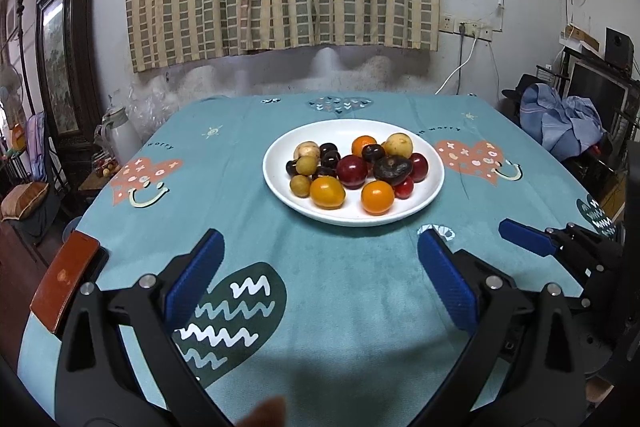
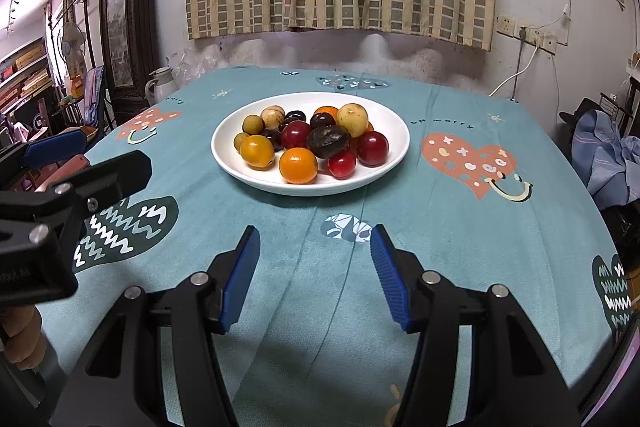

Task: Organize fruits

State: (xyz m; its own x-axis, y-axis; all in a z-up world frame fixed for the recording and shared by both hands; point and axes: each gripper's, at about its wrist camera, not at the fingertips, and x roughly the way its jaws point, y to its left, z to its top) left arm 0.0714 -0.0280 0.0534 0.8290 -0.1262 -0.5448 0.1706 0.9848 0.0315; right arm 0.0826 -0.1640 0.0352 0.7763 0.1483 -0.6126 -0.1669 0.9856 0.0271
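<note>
Both the left gripper (image 1: 320, 275) and the right gripper (image 2: 314, 275) hover empty with jaws apart over the table (image 2: 460, 227), short of the white plate (image 2: 386, 115) heaped with fruits (image 2: 298, 165). Round fruits crowd together; a careless pinch could nudge neighbours rolling off the rim.

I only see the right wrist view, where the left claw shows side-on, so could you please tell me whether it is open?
Observer: Yes, the left claw is open, its blue pads wide apart above the teal patterned tablecloth, nothing between them.
Operator: Thank you. What is the reddish thing behind it?
Observer: A flat reddish-brown rectangular case, lying at the tablecloth's left edge.
</note>
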